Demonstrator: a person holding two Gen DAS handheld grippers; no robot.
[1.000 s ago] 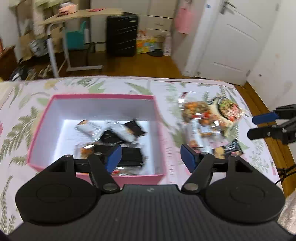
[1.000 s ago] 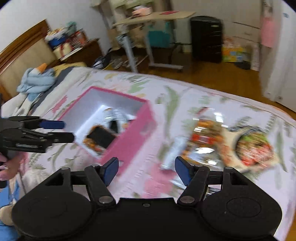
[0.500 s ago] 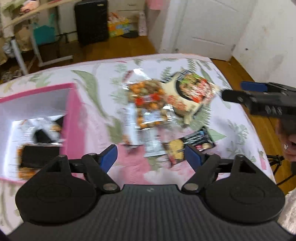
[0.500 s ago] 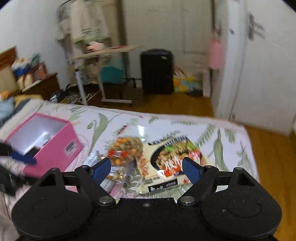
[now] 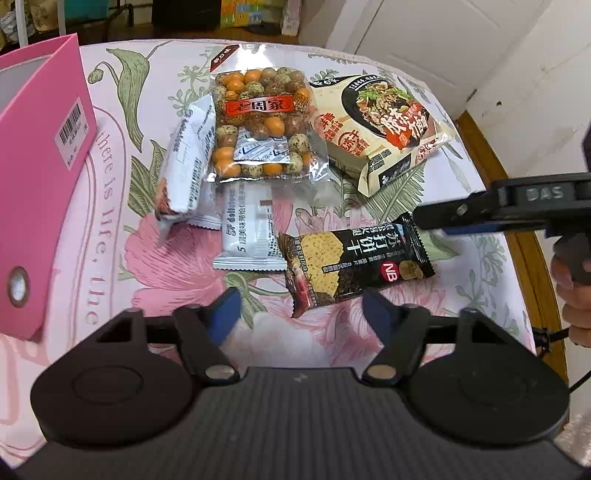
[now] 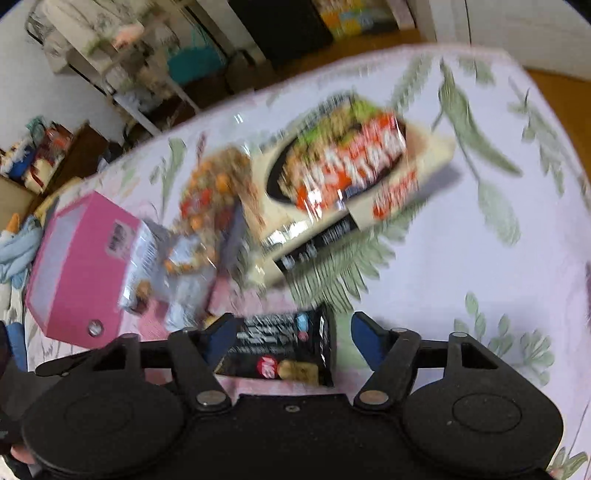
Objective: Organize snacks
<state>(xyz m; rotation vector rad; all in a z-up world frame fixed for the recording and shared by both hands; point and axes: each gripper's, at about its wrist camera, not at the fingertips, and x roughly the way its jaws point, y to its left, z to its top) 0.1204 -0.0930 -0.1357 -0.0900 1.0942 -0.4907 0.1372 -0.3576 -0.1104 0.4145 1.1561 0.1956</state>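
Note:
Loose snacks lie on the floral bedspread: a clear bag of coated nuts, a noodle pack, two white packets and a black cracker pack. My left gripper is low over the cover, its jaws closing. The cracker pack's near corner is just ahead of its blue pads, which do not touch it. My right gripper comes in from the right, its jaws closing too. In the blurred right wrist view the cracker pack lies between its fingers without being pressed.
A pink box stands at the left, open at the top, its contents hidden. A hand holds the right gripper past the bed's right edge. Wooden floor, a white door and cluttered furniture lie beyond.
Both views swung right from the pink box to the snack pile and dropped closer. Both pairs of jaws widened, then narrowed. The right gripper's tips now reach the black cracker pack.

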